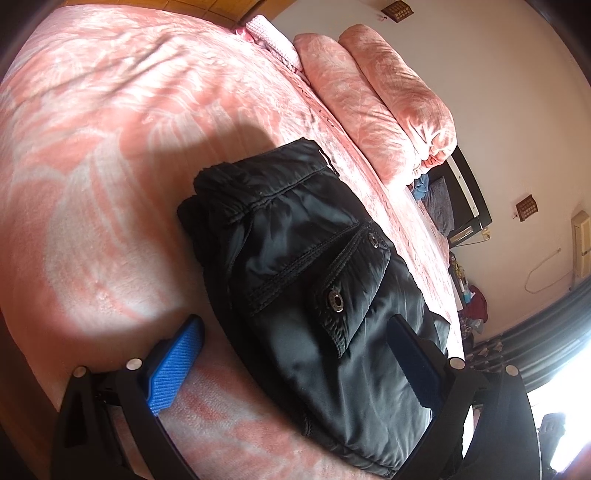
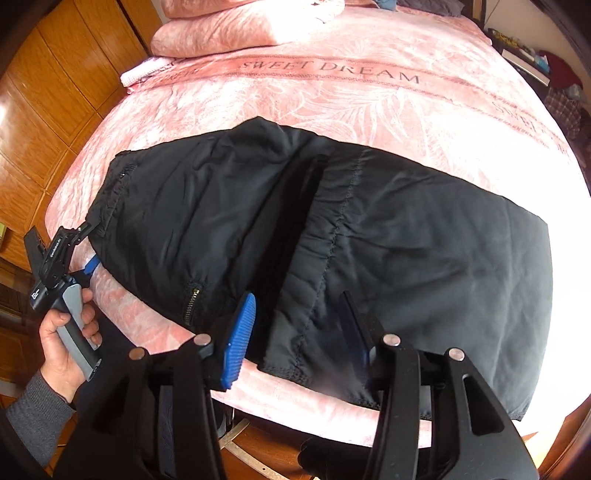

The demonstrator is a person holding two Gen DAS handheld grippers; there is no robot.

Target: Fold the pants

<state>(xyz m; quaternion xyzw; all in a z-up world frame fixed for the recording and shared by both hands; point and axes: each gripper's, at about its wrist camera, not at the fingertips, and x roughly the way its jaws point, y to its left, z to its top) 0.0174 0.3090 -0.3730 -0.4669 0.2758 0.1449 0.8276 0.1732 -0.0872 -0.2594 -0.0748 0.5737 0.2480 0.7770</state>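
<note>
Black pants lie across the near part of a pink bed, waistband to the left, legs to the right. In the left wrist view the waist end with a snap pocket fills the middle. My left gripper is open at the waistband corner, one blue finger on the bedspread, the other over the fabric. It also shows in the right wrist view at the left. My right gripper is open, straddling the leg hem at the bed's near edge.
The pink bedspread reads "SWEET DREAM". Folded pink quilts and pillows are stacked at the head. Wooden wardrobe doors stand to the left. Clutter lines the right side of the room.
</note>
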